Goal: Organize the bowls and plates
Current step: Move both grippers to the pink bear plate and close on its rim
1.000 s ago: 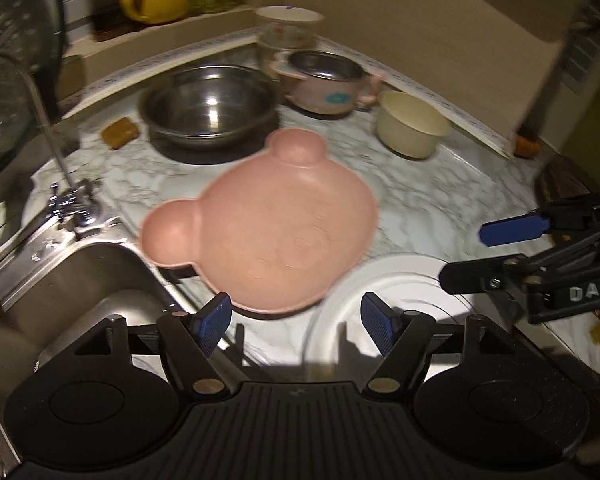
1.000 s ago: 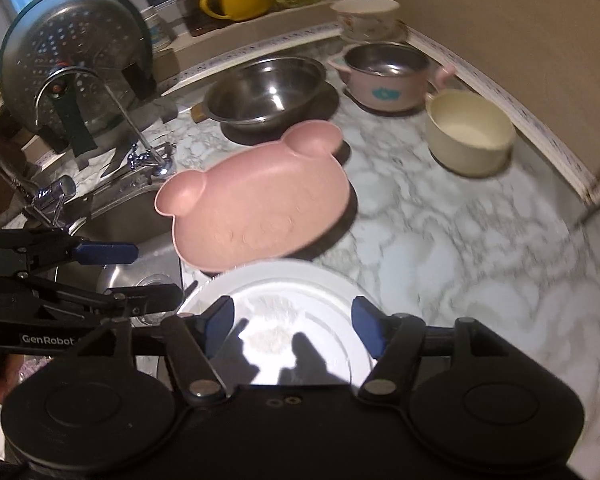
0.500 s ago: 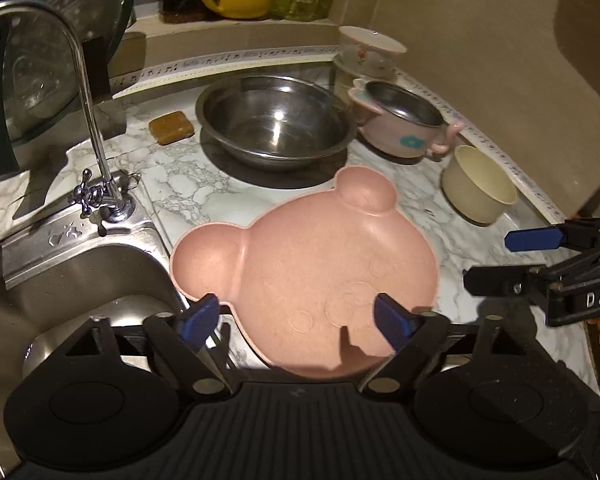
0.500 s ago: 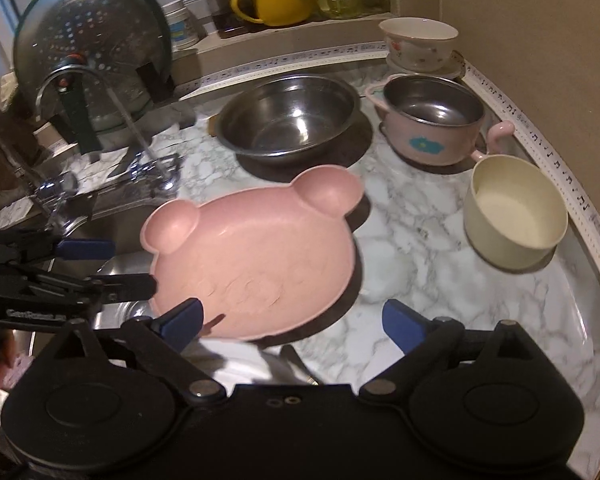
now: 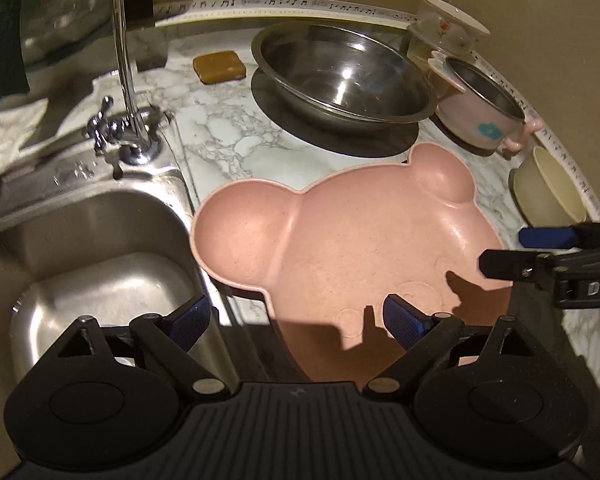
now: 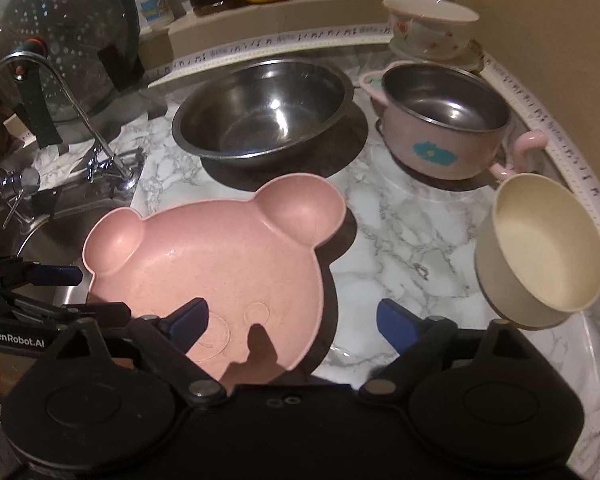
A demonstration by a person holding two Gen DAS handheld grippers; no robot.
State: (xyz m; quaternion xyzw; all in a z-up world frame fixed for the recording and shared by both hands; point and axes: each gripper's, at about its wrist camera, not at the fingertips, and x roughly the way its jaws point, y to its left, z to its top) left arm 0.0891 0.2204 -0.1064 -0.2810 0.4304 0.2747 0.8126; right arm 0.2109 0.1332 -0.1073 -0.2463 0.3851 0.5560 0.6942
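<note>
Both claws gape wide, empty; left claw (image 5: 296, 320) and right claw (image 6: 292, 320) straddle the pink bear plate's (image 6: 220, 264) near rim.

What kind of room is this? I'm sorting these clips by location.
Most likely a home kitchen counter: a stainless sink with a faucet sits beside a marble-patterned countertop holding a steel mixing bowl and a pink bear-shaped plate.

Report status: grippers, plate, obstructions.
Left gripper and right gripper open, empty. Pink bear plate on marble counter, overhanging sink. Nothing on it.
</note>
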